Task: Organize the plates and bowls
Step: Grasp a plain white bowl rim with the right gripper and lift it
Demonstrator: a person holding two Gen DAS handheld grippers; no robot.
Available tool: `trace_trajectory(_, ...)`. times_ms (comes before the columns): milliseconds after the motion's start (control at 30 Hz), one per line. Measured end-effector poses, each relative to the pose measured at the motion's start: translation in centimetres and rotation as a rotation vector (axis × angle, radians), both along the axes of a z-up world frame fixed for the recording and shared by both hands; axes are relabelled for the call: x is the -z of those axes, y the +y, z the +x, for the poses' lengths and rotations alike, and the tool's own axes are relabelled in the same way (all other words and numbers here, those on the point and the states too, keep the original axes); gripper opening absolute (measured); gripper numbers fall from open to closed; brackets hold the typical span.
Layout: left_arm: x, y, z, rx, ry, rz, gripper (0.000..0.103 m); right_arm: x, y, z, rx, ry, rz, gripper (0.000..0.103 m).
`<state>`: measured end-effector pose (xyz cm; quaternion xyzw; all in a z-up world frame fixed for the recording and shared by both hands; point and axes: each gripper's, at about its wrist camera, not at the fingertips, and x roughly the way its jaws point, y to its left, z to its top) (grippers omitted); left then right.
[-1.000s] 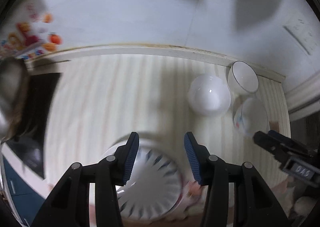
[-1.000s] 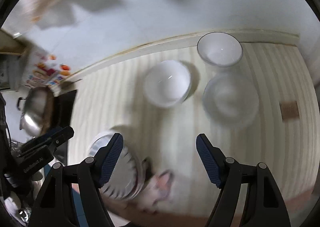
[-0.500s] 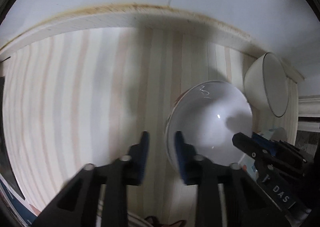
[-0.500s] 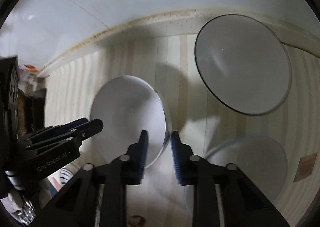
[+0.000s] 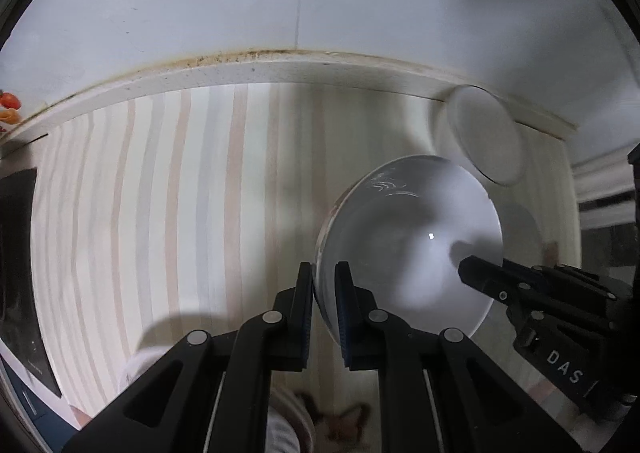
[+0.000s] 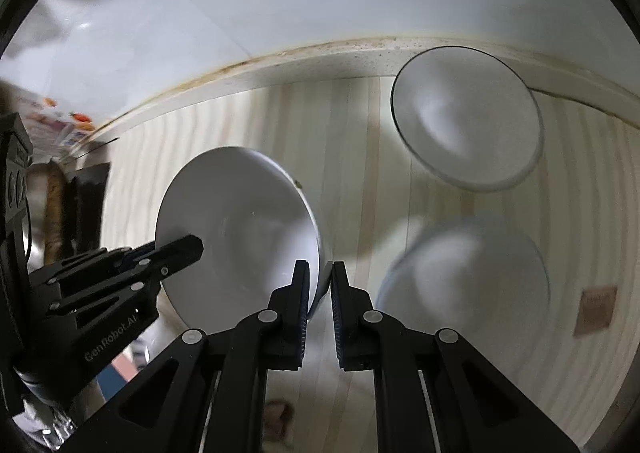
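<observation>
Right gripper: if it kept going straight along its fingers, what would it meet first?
The right gripper is already clamped on the white bowl rim, so that comes first. Just beyond the bowl wall, probably the striped countertop; depth is unclear.

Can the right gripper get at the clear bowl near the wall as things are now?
Probably not at once. The right gripper is shut on the white bowl's rim, as is the left gripper. The path to the clear bowl itself looks free.

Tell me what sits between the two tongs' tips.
The white bowl: left tongs pinch one rim, right tongs the opposite rim. Both wrist views show it.
</observation>
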<state>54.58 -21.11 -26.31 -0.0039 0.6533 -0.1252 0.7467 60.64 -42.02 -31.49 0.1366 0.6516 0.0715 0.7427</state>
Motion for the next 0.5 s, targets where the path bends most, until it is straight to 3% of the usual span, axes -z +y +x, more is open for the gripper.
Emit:
trace_trajectory(233, -2.3, -0.3, -6.6, 0.068, 0.000, -0.030, 0.009, -2.3, 0.2, -7.6, 0.014, 0.009, 0.015, 0.013)
trace_trajectory(500, 1.5, -1.8, -10.4, 0.100, 0.040, -0.003, 0.009, 0.2, -1.0, -14.3, 0.073, 0.068, 0.051, 0.013)
